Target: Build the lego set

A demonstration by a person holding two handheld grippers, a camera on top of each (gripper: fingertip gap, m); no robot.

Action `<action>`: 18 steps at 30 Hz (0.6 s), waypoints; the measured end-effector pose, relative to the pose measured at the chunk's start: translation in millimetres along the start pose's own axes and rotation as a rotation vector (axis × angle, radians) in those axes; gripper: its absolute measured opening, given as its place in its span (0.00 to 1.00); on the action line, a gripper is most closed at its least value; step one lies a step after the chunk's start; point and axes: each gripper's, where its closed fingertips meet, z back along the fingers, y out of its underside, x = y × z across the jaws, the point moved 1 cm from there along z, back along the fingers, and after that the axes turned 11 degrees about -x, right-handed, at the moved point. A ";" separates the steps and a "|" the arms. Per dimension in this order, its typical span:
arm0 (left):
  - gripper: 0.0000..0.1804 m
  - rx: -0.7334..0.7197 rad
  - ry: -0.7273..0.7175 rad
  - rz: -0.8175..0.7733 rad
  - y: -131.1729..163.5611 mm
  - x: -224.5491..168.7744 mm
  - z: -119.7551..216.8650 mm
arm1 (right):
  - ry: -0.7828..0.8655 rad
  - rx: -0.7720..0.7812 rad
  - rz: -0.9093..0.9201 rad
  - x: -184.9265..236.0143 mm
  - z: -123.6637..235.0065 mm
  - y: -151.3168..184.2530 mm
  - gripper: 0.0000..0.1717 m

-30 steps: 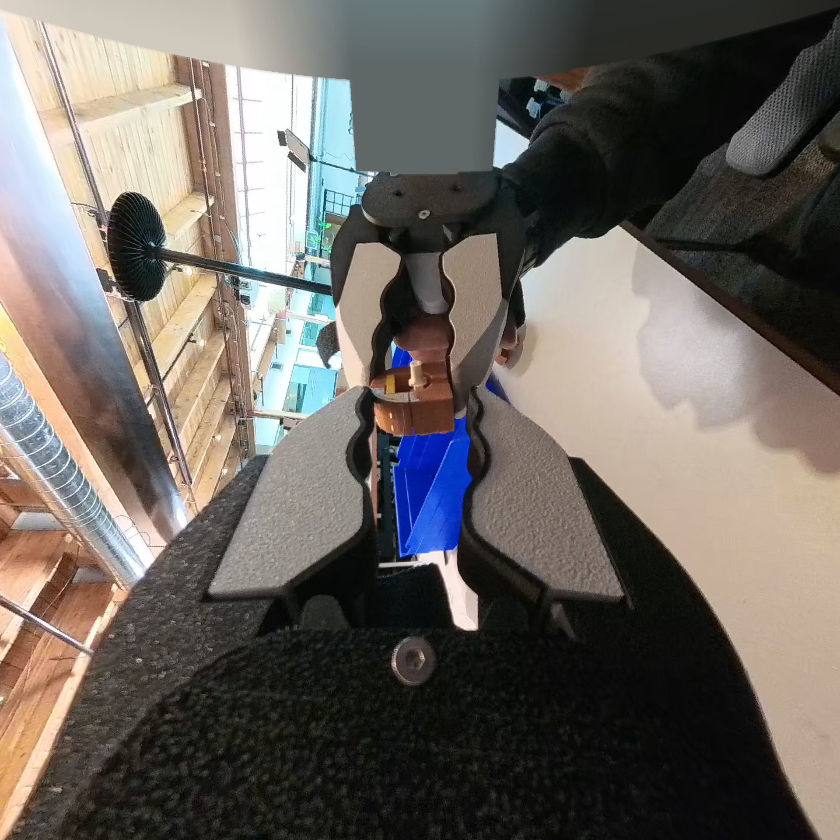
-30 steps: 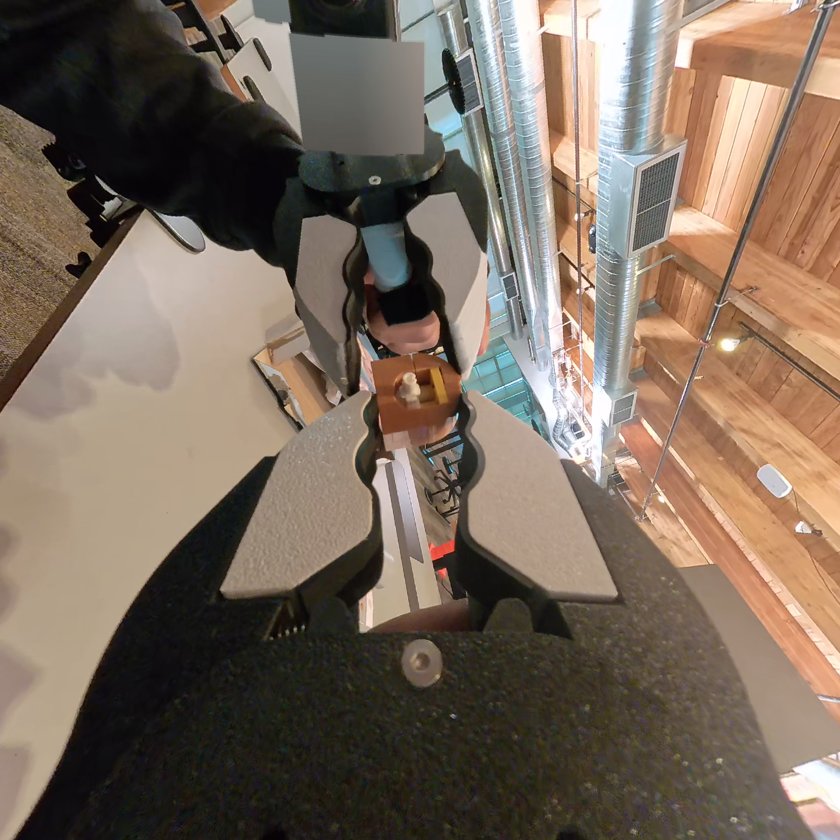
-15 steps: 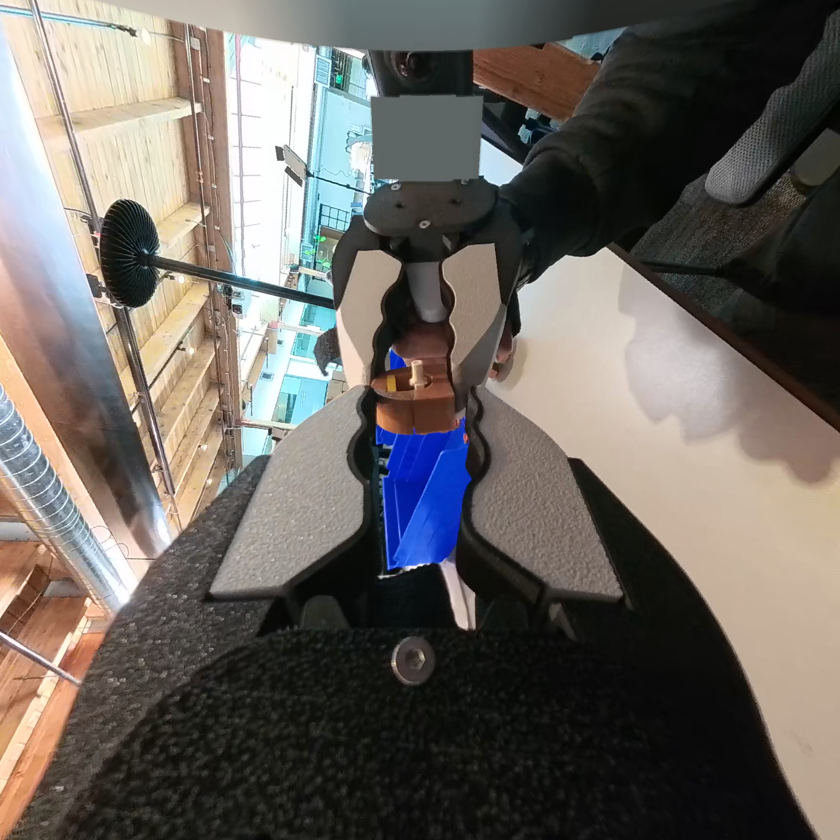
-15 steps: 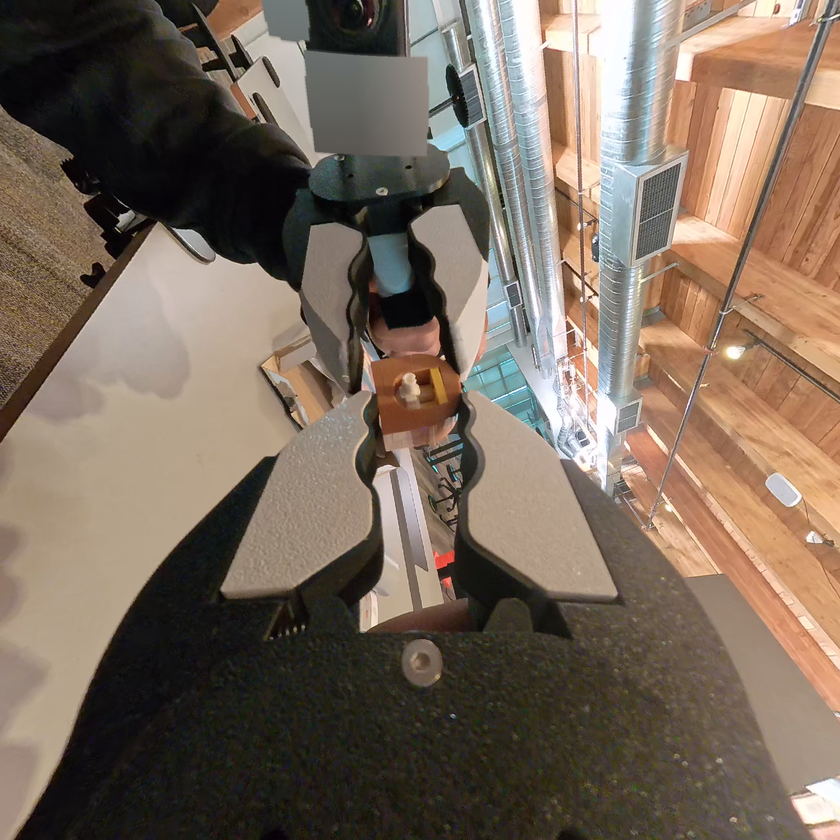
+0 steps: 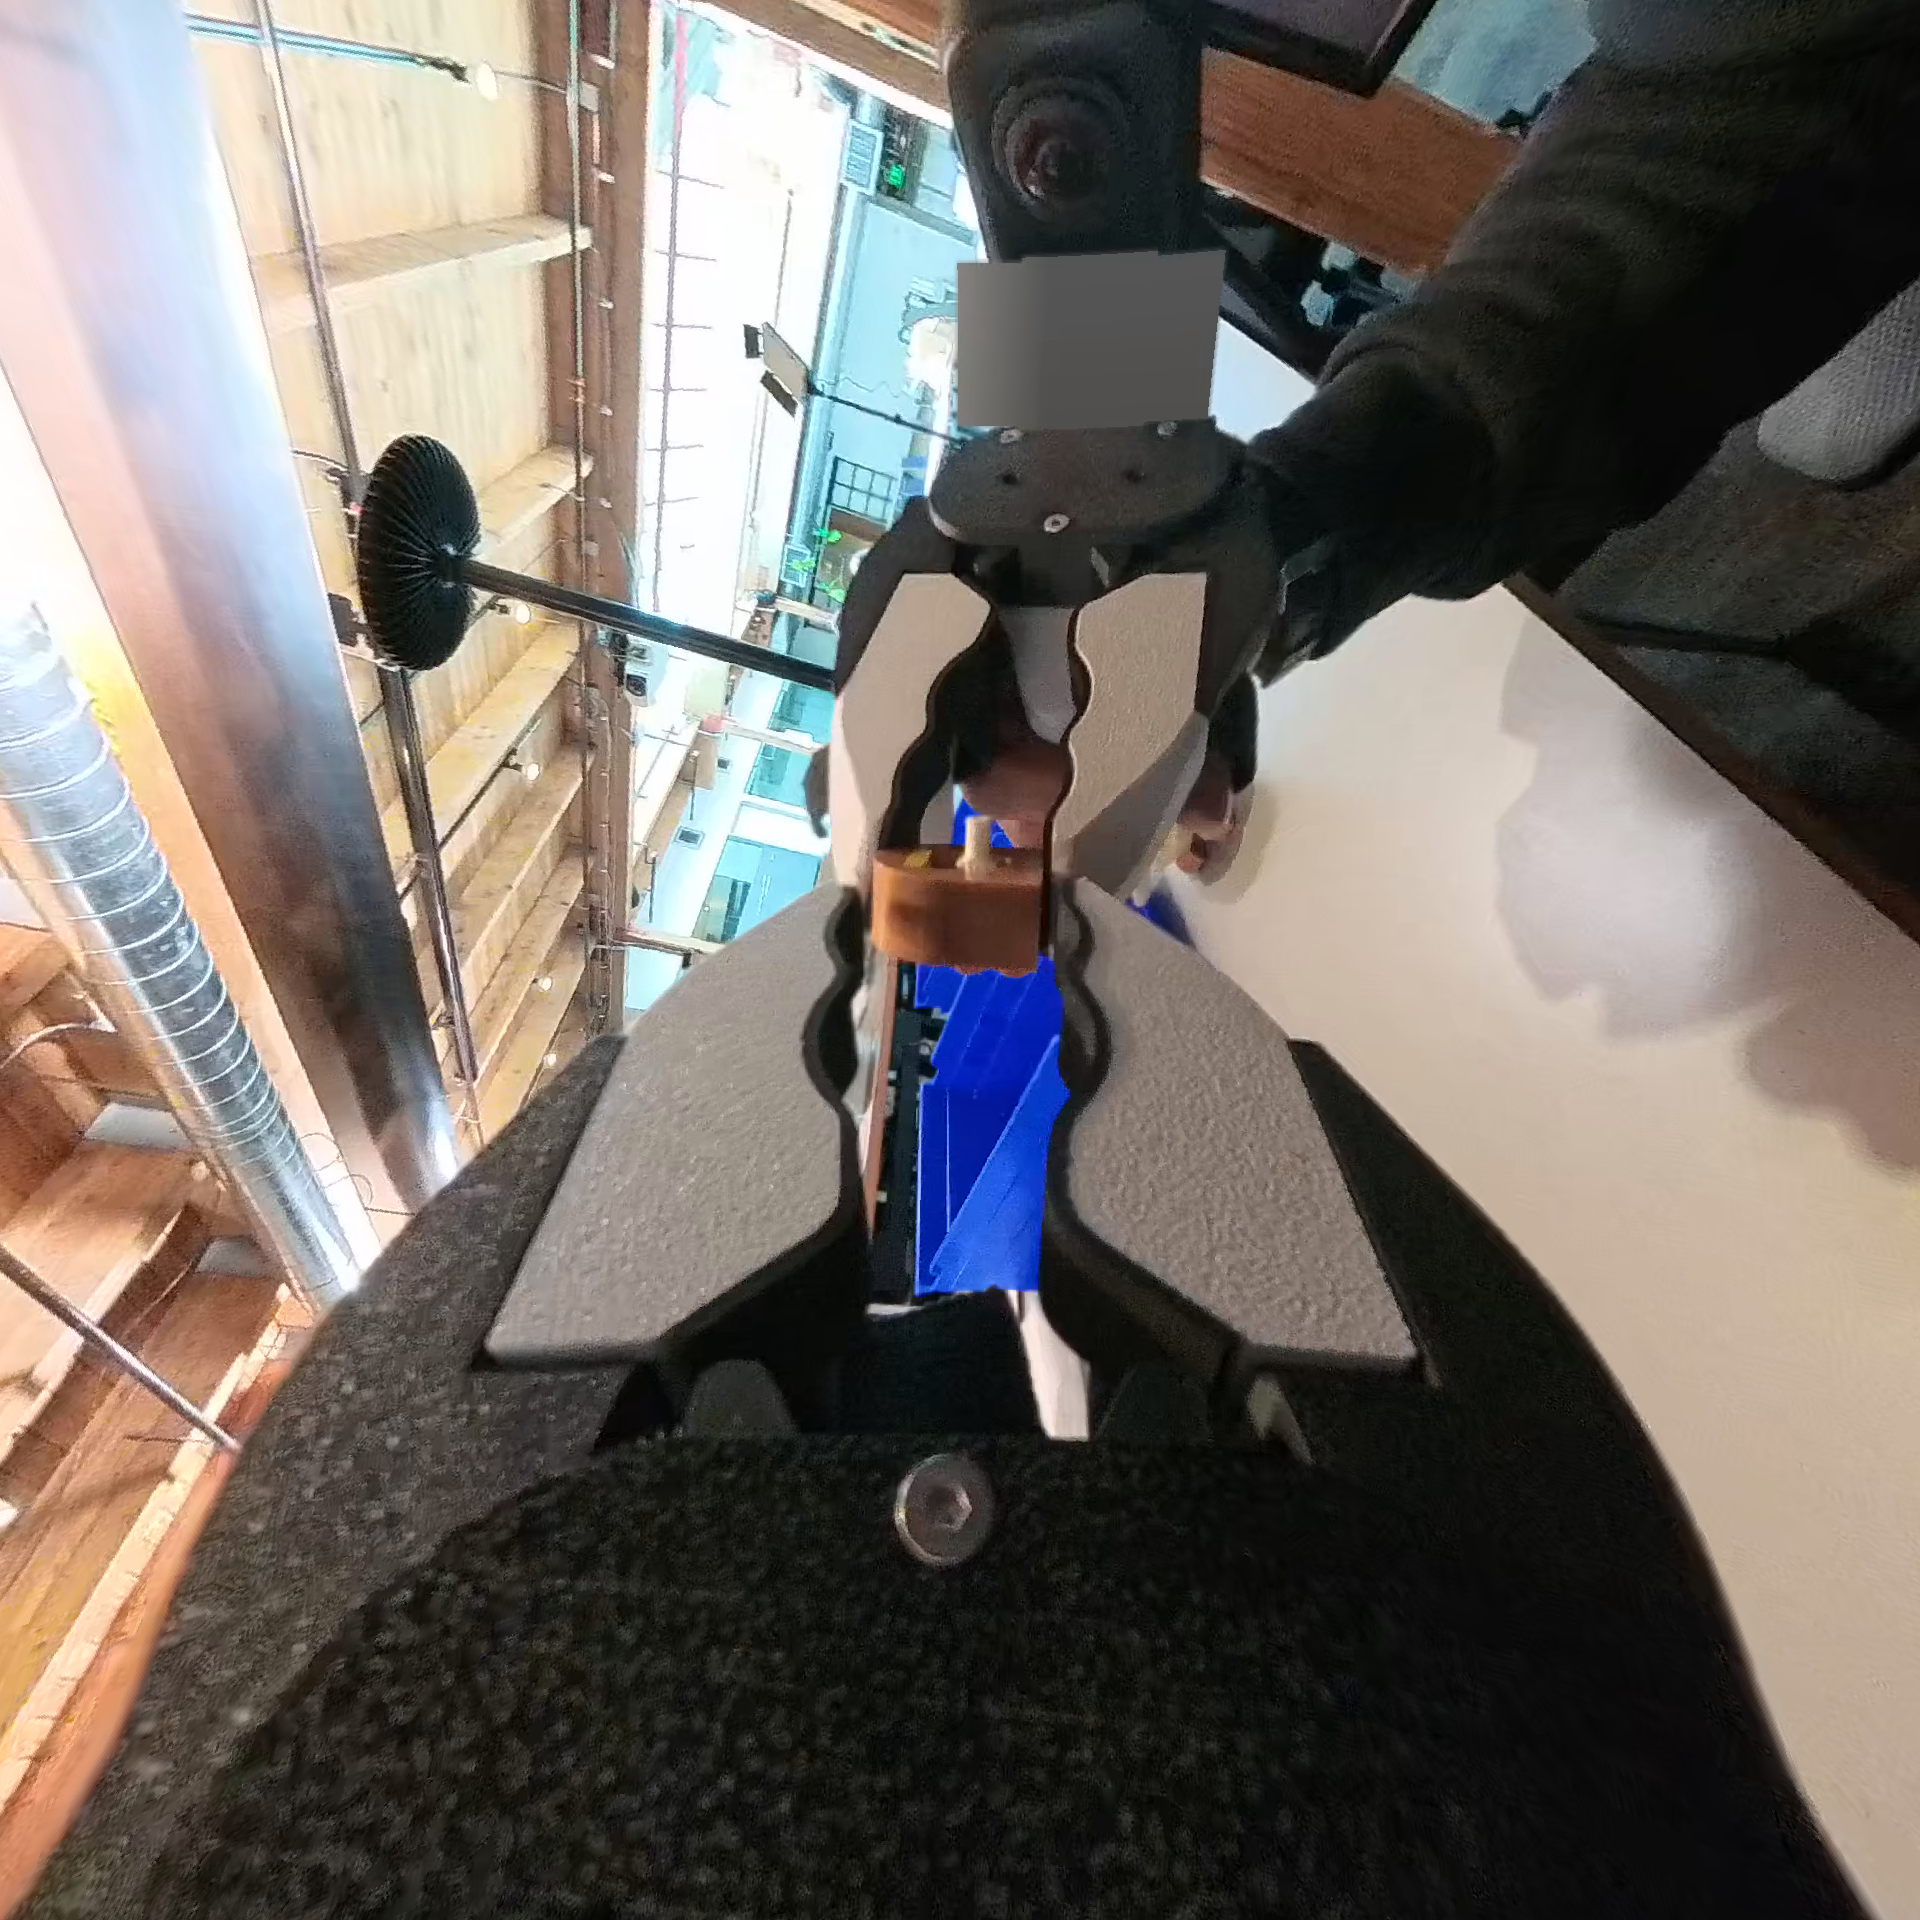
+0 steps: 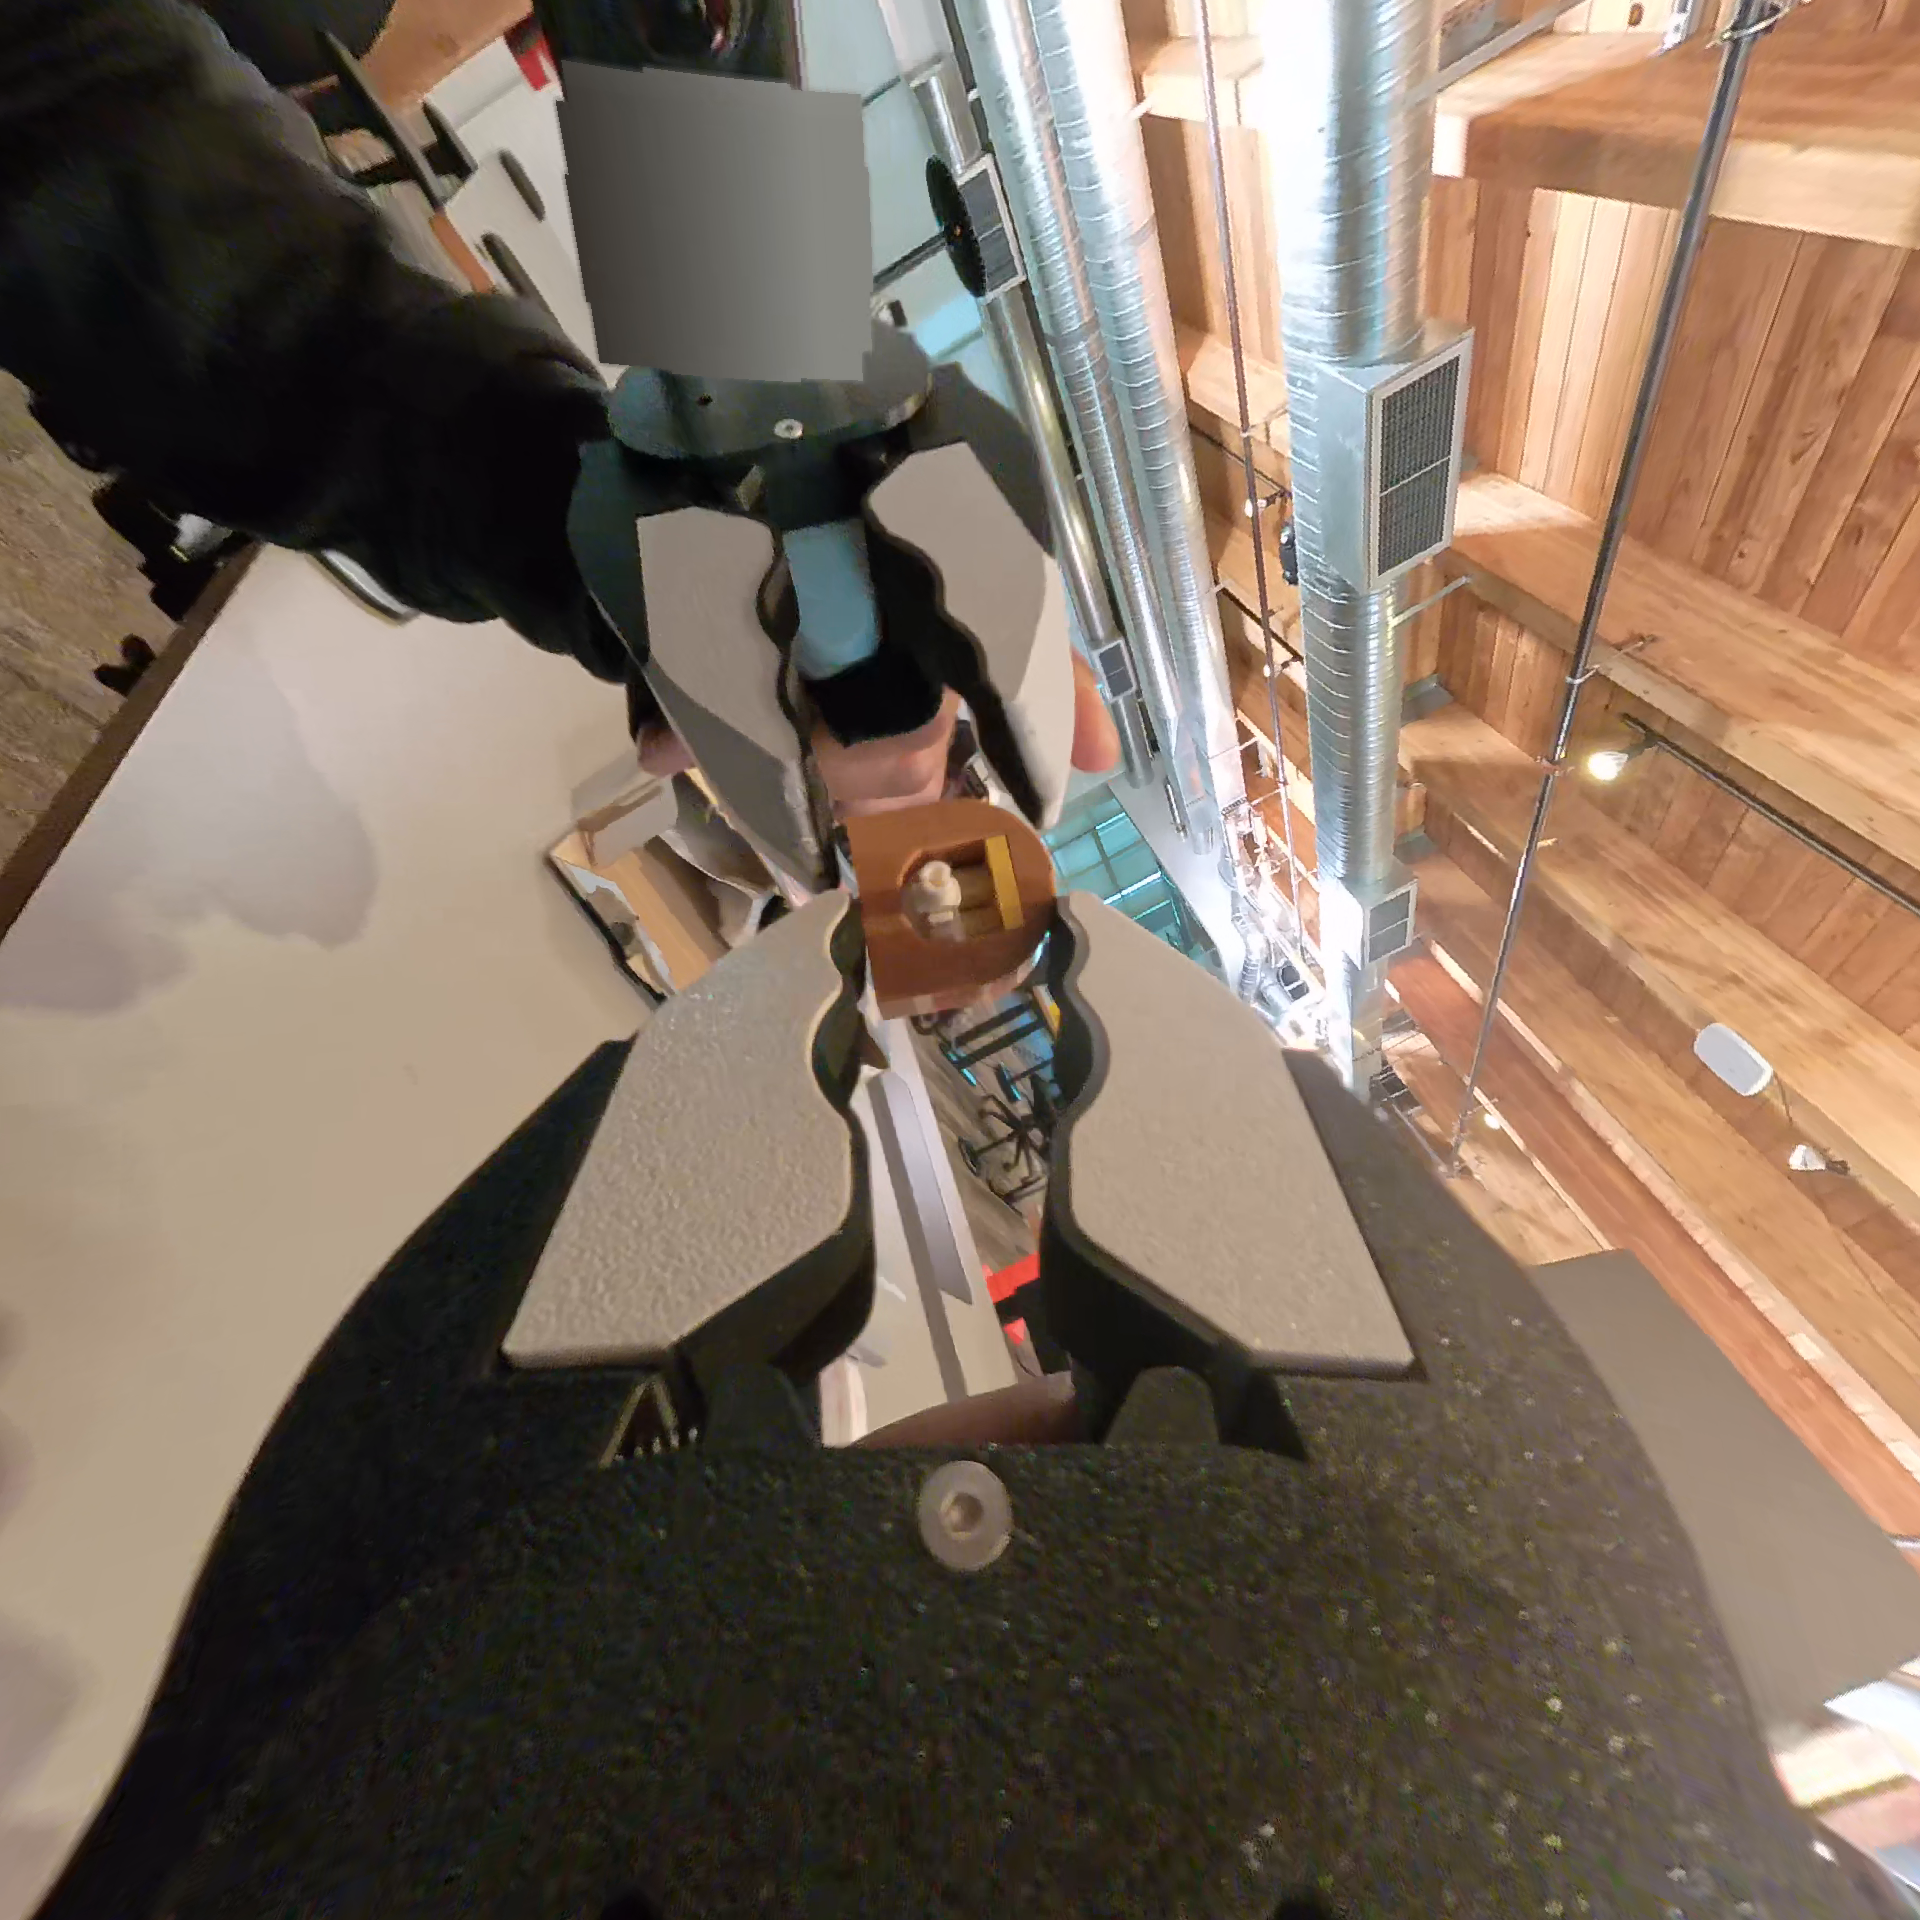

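Note:
A brown D-shaped block point(image 6: 940, 961) with a white peg point(image 6: 930, 894) and a yellow strip point(image 6: 1000, 883) in its recess hangs in the air between the two grippers, which face each other tip to tip. My right gripper point(image 6: 956, 925) is shut on the block's lower part, with a pad on each side. My left gripper point(image 5: 956, 925) is closed on the same block point(image 5: 951, 920), seen edge-on, and its fingers flank the block's far end in the right wrist view point(image 6: 932, 821). The right gripper point(image 5: 961, 842) shows opposite in the left wrist view. A hand in a black sleeve point(image 5: 1558, 312) holds it.
A white tabletop point(image 5: 1507, 1091) lies to one side and also shows in the right wrist view point(image 6: 260, 935). A blue bin point(image 5: 987, 1091) sits behind the block. Wooden beams and metal ducts point(image 6: 1340, 520) fill the background. A cardboard box point(image 6: 623, 873) lies near the table. Left and right tips are no more than a few centimetres apart.
My left fingers have drawn in around the block. The right gripper kept its hold. Both grippers tilted a little, so the block now shows more edge-on in the left wrist view.

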 end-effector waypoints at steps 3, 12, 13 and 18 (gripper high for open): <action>0.21 -0.025 -0.007 0.040 2.3 -6.7 -1.2 | 0.014 0.009 -0.016 2.0 5.3 4.0 0.19; 0.22 0.022 -0.020 0.079 25.0 -16.4 -5.3 | 0.046 0.043 0.000 14.1 19.8 18.6 0.19; 0.22 0.031 -0.013 0.076 26.7 -18.6 -6.6 | 0.048 0.050 0.003 15.3 20.8 20.8 0.19; 0.22 0.027 0.008 0.113 30.3 -28.5 -12.0 | 0.064 0.020 -0.046 18.7 27.9 25.4 0.19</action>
